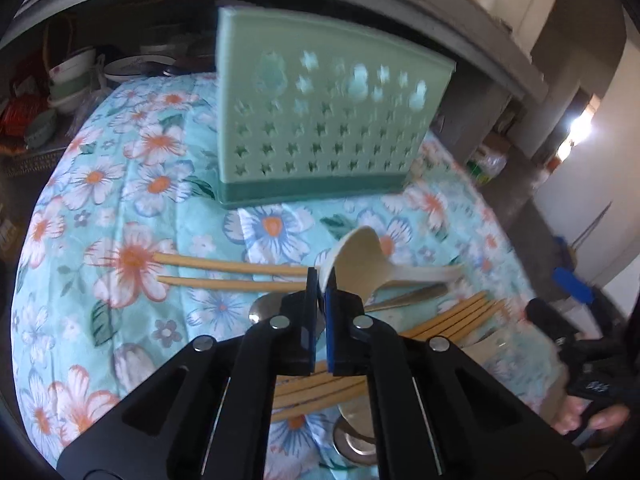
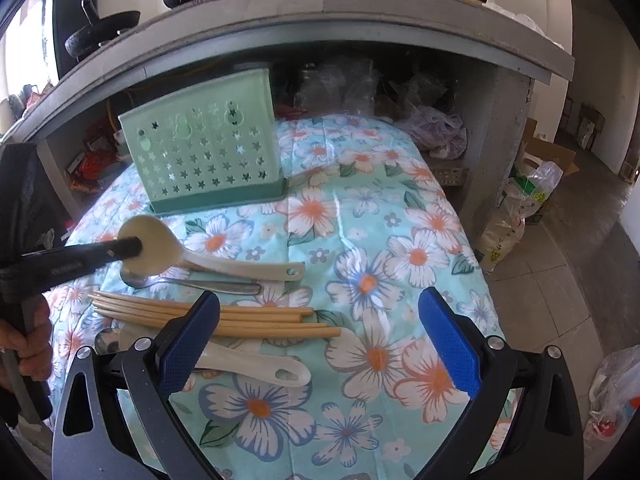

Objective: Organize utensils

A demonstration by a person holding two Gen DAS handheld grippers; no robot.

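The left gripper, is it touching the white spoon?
Touching. In the left wrist view the left gripper is shut on the bowl rim of the white spoon.

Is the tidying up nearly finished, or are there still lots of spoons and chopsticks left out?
Only starting. The green holder shows nothing sticking out of it yet. The left gripper is shut on the bowl of a cream spoon. The right gripper is open and holds nothing. Still on the cloth: a metal spoon, the chopsticks and another cream spoon.
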